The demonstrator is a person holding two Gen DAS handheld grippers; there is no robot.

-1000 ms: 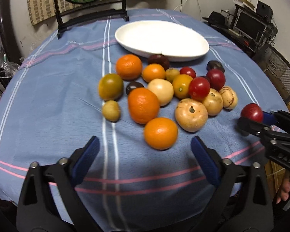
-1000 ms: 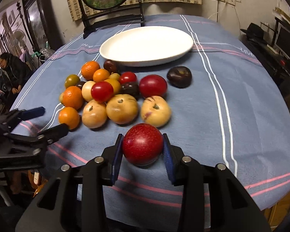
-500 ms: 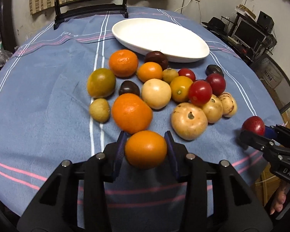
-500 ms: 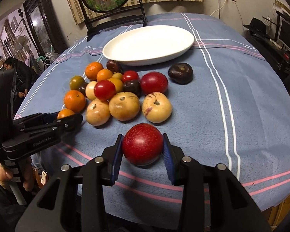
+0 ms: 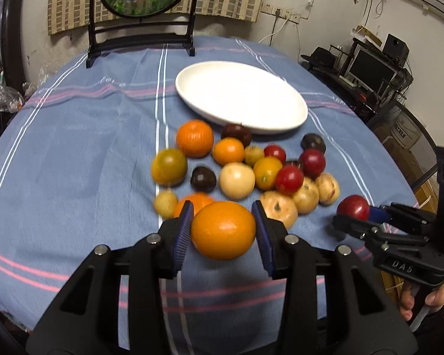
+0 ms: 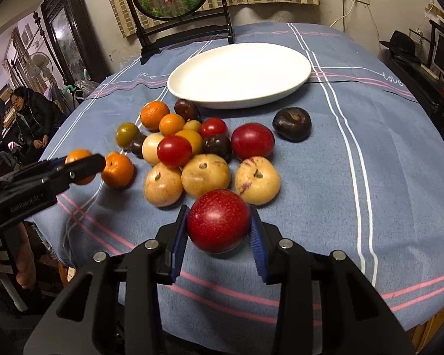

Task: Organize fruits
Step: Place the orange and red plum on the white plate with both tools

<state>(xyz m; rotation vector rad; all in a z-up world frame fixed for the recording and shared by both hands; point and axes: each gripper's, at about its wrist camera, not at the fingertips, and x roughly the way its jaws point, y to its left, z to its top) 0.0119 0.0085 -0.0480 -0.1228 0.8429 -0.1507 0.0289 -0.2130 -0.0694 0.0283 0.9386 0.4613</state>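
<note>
My left gripper [image 5: 223, 230] is shut on an orange [image 5: 223, 230] and holds it just above the blue striped tablecloth [image 5: 74, 153]. My right gripper [image 6: 219, 227] is shut on a red plum [image 6: 218, 220], near the table's front edge. That plum [image 5: 353, 207] and the right gripper [image 5: 356, 216] show at the right of the left wrist view. Several oranges, tomatoes, dark plums and yellow melons lie in a heap [image 6: 192, 148] between the grippers and the white oval plate [image 6: 239, 74], which holds nothing.
A framed round screen on a black stand [image 5: 142, 9] rises at the table's far edge. A dark plum [image 6: 292, 124] lies apart at the right. Shelves with electronics [image 5: 370, 71] stand to the right; a seated person [image 6: 29, 118] is at the left.
My left gripper came forward, shut on the near orange and lifted it off the cloth. The right gripper kept its hold on the red plum and stayed put.
</note>
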